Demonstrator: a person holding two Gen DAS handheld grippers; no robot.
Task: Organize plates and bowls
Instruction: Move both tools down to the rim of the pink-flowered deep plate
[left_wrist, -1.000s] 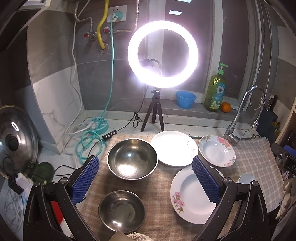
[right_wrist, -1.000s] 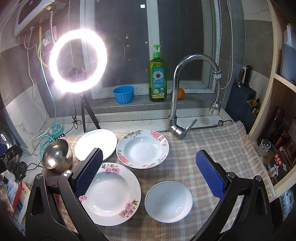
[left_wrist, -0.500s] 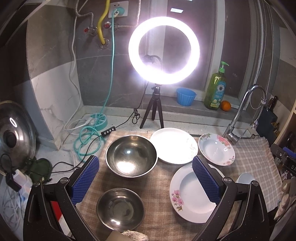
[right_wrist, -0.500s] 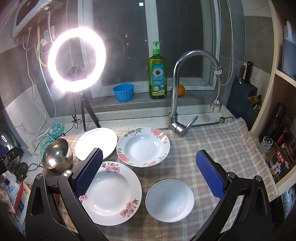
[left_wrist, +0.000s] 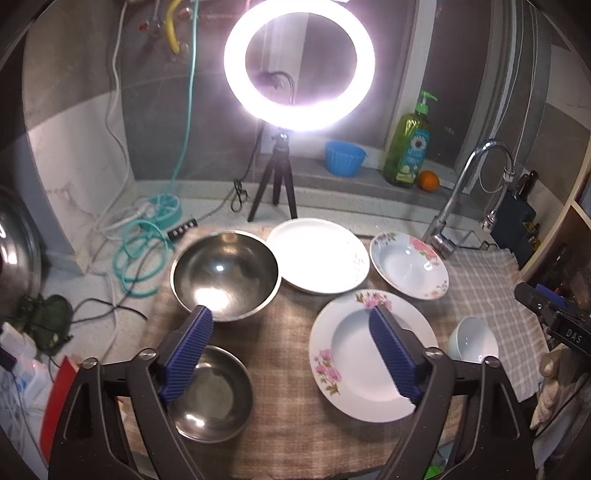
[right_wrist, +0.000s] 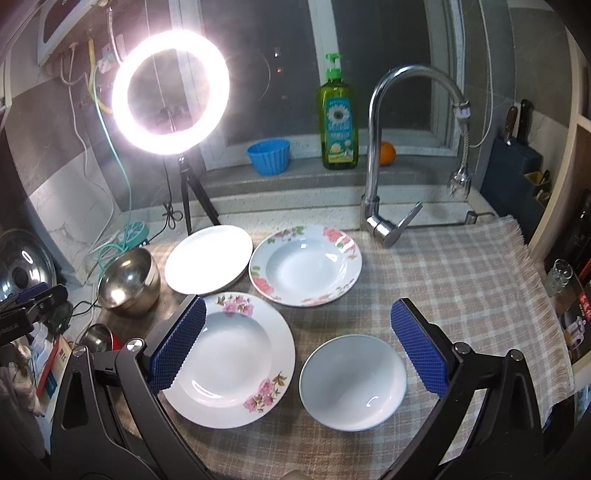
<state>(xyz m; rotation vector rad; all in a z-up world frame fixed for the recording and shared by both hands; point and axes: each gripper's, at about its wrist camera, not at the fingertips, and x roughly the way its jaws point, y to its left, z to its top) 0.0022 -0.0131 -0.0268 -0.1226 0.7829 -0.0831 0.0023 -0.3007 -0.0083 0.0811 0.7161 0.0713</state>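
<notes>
Both grippers have dropped closer since a second ago: left gripper (left_wrist: 291, 354) spread between small steel bowl (left_wrist: 210, 395) and floral plate (left_wrist: 365, 354) at the checked cloth's (right_wrist: 461, 277) near edge, right gripper (right_wrist: 299, 347) spread over white bowl (right_wrist: 352, 382), likely choosing a first pick.

A glaring ring light (right_wrist: 170, 91) (on a tripod) fronts the dark window (right_wrist: 369, 55) at the surface's (right_wrist: 295, 206) back edge.
</notes>
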